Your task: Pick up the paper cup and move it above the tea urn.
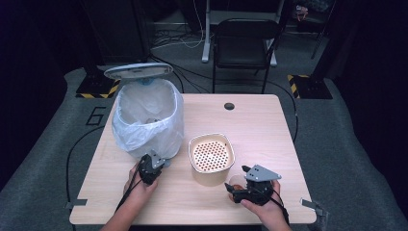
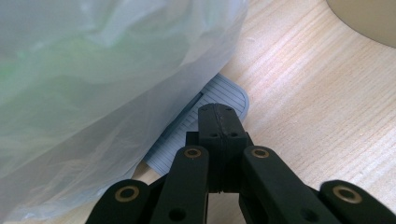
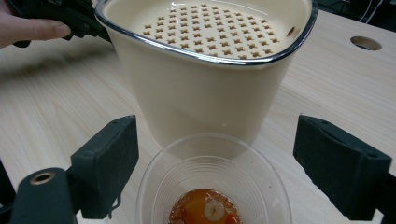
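Note:
A clear plastic cup (image 3: 212, 175) with orange food remains (image 3: 205, 211) in its bottom stands on the table (image 1: 269, 125). My right gripper (image 3: 215, 163) is open, with one jaw on each side of the cup and neither pad touching it. In the high view this gripper (image 1: 238, 185) and the cup (image 1: 235, 180) are at the front right. Just behind the cup stands a cream container (image 3: 205, 93) with a perforated strainer insert (image 1: 210, 154). My left gripper (image 2: 219, 121) is shut, its tips resting on the grey ribbed pedal (image 2: 224, 93) of the bin (image 1: 148, 120).
The bin is lined with a white plastic bag (image 2: 102, 84) and its lid (image 1: 138, 70) stands raised. A round cable hole (image 1: 229, 106) is in the table's far side. A black chair (image 1: 245, 45) stands beyond the table. The other hand (image 3: 28, 29) is at the upper left in the right gripper view.

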Available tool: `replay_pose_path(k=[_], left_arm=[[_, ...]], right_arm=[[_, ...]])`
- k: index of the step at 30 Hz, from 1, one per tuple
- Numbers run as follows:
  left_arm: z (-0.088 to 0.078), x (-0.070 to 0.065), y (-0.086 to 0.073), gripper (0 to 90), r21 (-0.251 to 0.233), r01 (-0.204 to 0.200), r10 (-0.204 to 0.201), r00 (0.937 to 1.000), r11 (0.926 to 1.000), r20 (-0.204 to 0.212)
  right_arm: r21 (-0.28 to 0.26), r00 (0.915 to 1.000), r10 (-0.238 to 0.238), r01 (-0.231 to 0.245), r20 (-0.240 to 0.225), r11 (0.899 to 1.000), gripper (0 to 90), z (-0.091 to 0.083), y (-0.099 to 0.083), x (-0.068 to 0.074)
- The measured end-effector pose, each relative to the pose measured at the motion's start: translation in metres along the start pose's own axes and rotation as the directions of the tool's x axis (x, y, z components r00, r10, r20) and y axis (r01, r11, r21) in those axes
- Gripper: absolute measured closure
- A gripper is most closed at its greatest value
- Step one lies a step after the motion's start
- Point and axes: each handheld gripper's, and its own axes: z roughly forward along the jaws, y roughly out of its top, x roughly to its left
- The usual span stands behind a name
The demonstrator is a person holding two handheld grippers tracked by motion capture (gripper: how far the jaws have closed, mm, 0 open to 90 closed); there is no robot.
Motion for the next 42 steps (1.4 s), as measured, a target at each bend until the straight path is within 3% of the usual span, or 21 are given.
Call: replay_pose_path(k=[13, 18, 21, 24, 27, 33, 41, 42], left_arm=[[0.000, 0.001, 0.000, 90.0, -0.006, 0.000, 0.000, 1.0000, 1.0000, 0.007], [0.001, 0.000, -0.001, 90.0, -0.014, 0.002, -0.002, 1.0000, 0.9999, 0.003], [0.000, 0.000, -0.001, 90.0, -0.010, 0.000, 0.000, 1.0000, 0.9999, 0.000], [0.001, 0.000, -0.001, 90.0, -0.014, 0.002, -0.002, 1.0000, 0.9999, 0.005], [0.001, 0.000, -0.001, 90.0, -0.013, 0.002, -0.002, 1.0000, 0.9999, 0.005], [0.000, 0.000, -0.001, 90.0, -0.013, 0.001, -0.001, 1.0000, 0.9999, 0.000], [0.000, 0.000, 0.000, 90.0, -0.003, -0.001, 0.001, 1.0000, 1.0000, 0.005], [0.000, 0.000, 0.000, 90.0, -0.003, -0.001, 0.001, 1.0000, 1.0000, 0.005]], right_arm=[[0.007, 0.9993, 0.035, -0.035, -0.009, 0.999, 14.9, 0.007, -0.026, -0.003], [0.034, 0.9997, 0.009, -0.008, -0.021, 0.999, 18.1, 0.012, -0.031, 0.000], [0.046, 0.9999, -0.008, 0.008, -0.010, 0.999, 20.3, 0.015, -0.032, 0.002], [0.044, 0.9999, 0.012, -0.011, -0.011, 0.999, 22.3, 0.015, -0.033, 0.002], [0.049, 0.9998, -0.006, 0.007, -0.017, 0.999, 26.0, 0.016, -0.035, 0.000], [0.053, 0.9995, 0.005, -0.003, -0.032, 0.999, 27.6, 0.016, -0.034, -0.001], [0.032, 0.9994, 0.013, -0.012, -0.031, 0.999, 28.4, 0.012, -0.029, -0.006], [0.029, 0.9994, 0.018, -0.017, -0.028, 0.999, 32.3, 0.010, -0.028, -0.008]])
